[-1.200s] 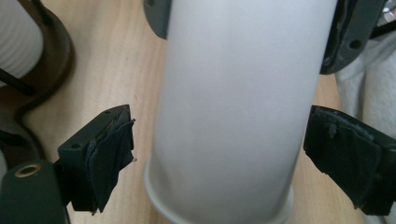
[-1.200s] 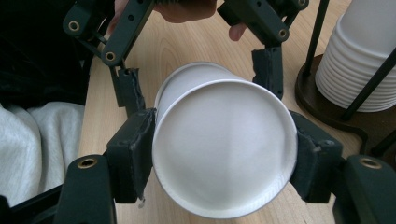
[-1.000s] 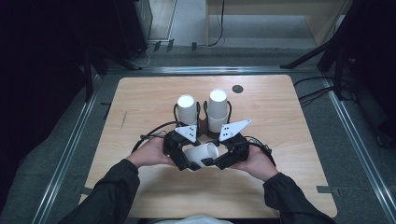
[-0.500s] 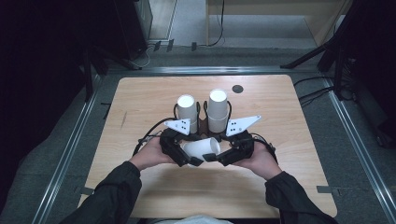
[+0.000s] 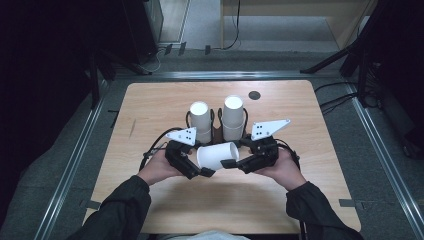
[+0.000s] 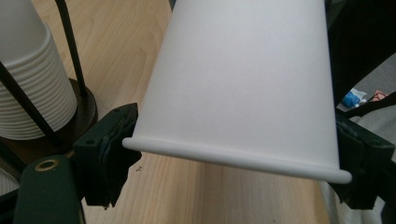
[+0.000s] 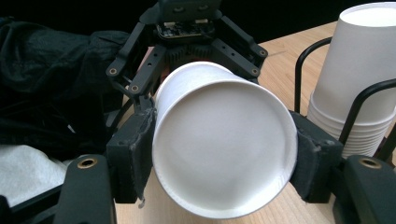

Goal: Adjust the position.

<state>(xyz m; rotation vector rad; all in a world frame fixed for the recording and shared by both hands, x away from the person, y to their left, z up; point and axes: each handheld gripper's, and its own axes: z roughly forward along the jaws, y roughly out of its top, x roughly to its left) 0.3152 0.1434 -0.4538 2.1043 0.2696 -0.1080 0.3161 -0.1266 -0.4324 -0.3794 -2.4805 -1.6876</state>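
We have one white paper cup [image 5: 218, 155] off the stacks and lying on its side in the air, low over the wooden table [image 5: 150, 100], just in front of the two cup holders. The left gripper [image 5: 200, 170] has its jaws closed on the cup near the rolled rim, one pad on each side, as the left gripper view makes plain [image 6: 233, 88]. The right gripper [image 5: 231, 164] grips the opposite end: in the right gripper view its pads press against the closed base [image 7: 224, 154], which faces that camera squarely. So both grippers have hold of the same cup at once, and we judge this to be a hand-over or a turning of the cup between the two.

Behind it, the left stack of cups [image 5: 200, 121] and the right stack of cups [image 5: 233, 117] stand upside down in their black wire holder [image 5: 214, 122], touching nothing we hold. The right stack looks a little taller.

What seems done: a cup is separated and lifted clear. What is left, as we read it: one gripper must let go, and the cup must be set down or added to a stack. We cannot tell from these views which stack it belongs to, nor whether a second cup is nested inside the one we hold.
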